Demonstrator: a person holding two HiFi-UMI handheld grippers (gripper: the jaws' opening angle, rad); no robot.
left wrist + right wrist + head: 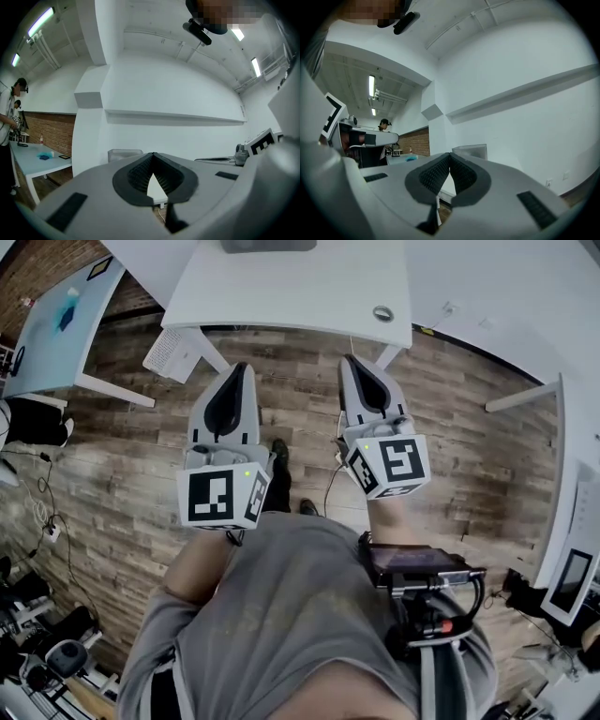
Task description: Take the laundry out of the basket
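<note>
Left hand-held gripper [241, 368] and right hand-held gripper [349, 360], both clenched empty, point toward the twelve-o'clock bench [309, 296], likely simply carried, no laundry in view.

White table [291, 287], brown wood-grain floor [122, 465]

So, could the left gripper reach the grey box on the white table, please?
Probably, after a step forward: only bare wooden floor lies between the shut left gripper and the grey box.
</note>
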